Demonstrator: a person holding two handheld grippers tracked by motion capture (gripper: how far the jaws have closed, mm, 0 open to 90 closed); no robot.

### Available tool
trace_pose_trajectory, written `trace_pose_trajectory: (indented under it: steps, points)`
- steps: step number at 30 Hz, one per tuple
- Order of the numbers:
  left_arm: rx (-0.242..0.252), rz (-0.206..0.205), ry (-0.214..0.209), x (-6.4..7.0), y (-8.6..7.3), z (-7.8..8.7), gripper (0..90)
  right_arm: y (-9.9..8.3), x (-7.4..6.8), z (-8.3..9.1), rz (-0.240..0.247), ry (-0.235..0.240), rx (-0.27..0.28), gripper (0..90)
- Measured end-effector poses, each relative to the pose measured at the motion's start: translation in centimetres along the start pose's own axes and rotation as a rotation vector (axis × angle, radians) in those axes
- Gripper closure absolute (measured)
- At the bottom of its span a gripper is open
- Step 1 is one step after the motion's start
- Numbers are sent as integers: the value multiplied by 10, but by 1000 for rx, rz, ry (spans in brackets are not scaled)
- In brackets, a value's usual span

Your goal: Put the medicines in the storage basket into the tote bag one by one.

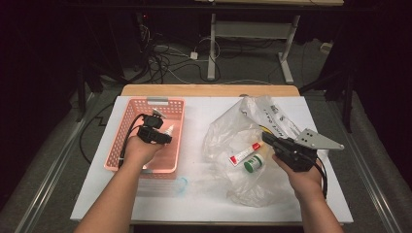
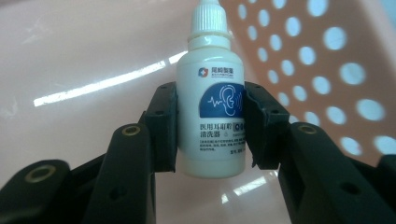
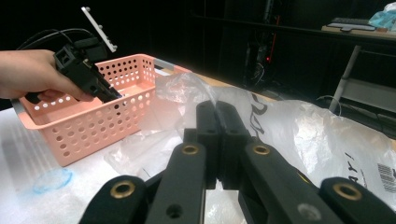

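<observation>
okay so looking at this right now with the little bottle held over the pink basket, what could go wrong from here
1. The left gripper pinches the smooth round bottle only at its sides, so it might slip or twist before release.
2. The bottle hangs inside the basket near its holed wall; let go from there, it may bounce or roll.
3. The right gripper is shut on the thin plastic bag; pulling might shift or spill the tube and the green-capped jar inside it.

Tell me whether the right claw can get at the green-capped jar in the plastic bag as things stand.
Probably not yet. The right claw is pinched shut on the plastic bag, apparently holding it up. The green-capped jar lies close by inside the bag beside a red-and-white tube; the claw would have to release first.
</observation>
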State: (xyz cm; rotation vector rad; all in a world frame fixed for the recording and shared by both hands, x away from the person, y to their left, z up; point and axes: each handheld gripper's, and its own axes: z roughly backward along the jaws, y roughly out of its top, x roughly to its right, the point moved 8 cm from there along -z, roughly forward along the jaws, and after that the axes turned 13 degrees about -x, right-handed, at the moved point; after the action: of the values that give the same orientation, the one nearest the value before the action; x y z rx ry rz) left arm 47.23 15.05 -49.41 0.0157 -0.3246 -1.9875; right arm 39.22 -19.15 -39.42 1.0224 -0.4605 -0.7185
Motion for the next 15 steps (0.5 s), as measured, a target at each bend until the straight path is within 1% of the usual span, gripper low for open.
trace_pose_trajectory:
  steps: [2, 5, 8, 10, 12, 15]
  points:
    - [12, -5, -6, 3, -1, 3, 583, 0, 1, 0, -7, -2, 2, 900]
    - [22, -12, -4, 5, -5, 6, 583, 0, 1, 0, -4, 0, 3, 900]
    - [40, -13, -23, 7, -10, 12, 584, 0, 1, -1, -6, 1, 3, 900]
    - [57, -23, -19, 8, -12, 18, 583, 0, 1, -1, -6, 2, 3, 900]
    - [68, -28, -25, 10, -15, 23, 583, 0, 0, -1, -8, 2, 2, 900]
    - [81, -36, -18, 10, -21, 26, 583, 1, 1, 0, -1, -1, 6, 900]
